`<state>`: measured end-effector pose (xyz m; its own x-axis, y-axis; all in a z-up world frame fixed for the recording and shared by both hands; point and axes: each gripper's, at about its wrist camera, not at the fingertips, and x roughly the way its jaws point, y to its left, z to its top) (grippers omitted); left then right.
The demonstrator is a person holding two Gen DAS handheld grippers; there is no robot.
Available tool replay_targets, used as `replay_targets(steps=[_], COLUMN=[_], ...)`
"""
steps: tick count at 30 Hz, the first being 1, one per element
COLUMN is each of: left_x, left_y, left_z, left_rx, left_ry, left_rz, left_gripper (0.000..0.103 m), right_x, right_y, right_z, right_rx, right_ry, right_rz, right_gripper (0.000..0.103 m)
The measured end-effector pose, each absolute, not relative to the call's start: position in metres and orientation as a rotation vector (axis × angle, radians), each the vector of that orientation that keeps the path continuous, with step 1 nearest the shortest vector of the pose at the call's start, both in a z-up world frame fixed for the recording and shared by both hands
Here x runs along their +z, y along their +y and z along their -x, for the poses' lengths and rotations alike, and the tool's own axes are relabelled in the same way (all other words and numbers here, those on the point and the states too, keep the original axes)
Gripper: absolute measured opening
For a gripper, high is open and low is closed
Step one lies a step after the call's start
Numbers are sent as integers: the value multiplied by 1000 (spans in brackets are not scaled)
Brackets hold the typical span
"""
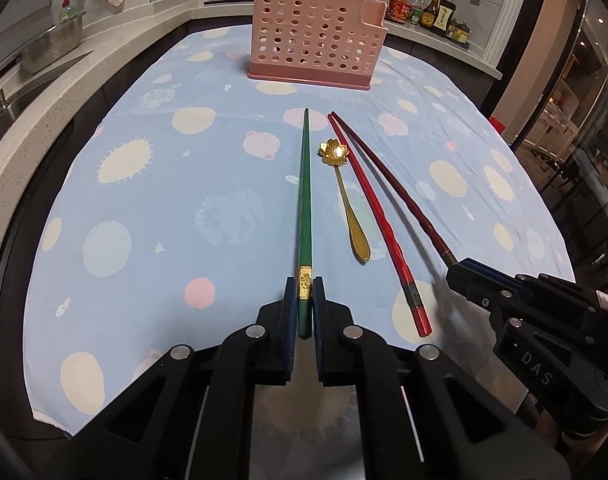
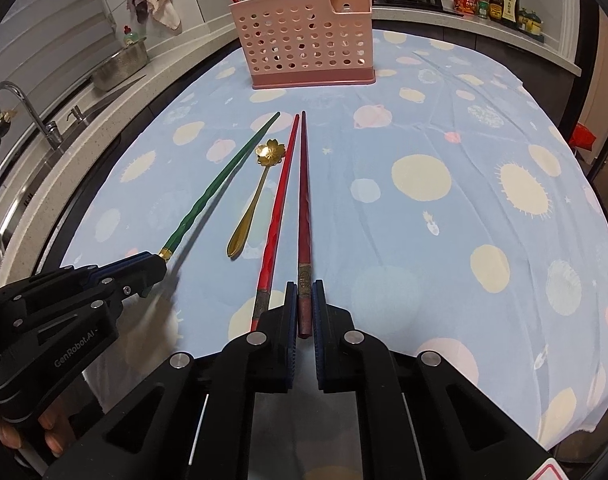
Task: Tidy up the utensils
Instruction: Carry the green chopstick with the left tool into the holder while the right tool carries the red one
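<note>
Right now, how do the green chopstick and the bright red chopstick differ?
The green chopstick is clamped near its butt end in the left gripper; the bright red chopstick lies free on the tablecloth, in no jaws. The gold spoon lies between them, green on its left, red on its right. Both taper toward the pink holder and carry a decorated band near the thick end.

Three chopsticks (image 1: 304,200), one gold spoon (image 1: 346,200), one pink holder (image 1: 316,36).
</note>
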<state>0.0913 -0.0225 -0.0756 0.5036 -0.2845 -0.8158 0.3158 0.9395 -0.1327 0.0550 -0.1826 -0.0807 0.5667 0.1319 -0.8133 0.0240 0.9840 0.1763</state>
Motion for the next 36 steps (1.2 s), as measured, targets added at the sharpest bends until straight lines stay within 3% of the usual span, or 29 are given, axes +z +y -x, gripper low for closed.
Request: replay_targets(steps=[36], left_x=[99], left_y=[-9], left_z=[-161], left_rx=[-352], left_ry=[585], left_rz=[78], left_gripper=[7], right_x=[91], right_y=[-245], right_z=[-105], right_rx=[42], right_ry=[546], right_rz=[-320], right_gripper=[7])
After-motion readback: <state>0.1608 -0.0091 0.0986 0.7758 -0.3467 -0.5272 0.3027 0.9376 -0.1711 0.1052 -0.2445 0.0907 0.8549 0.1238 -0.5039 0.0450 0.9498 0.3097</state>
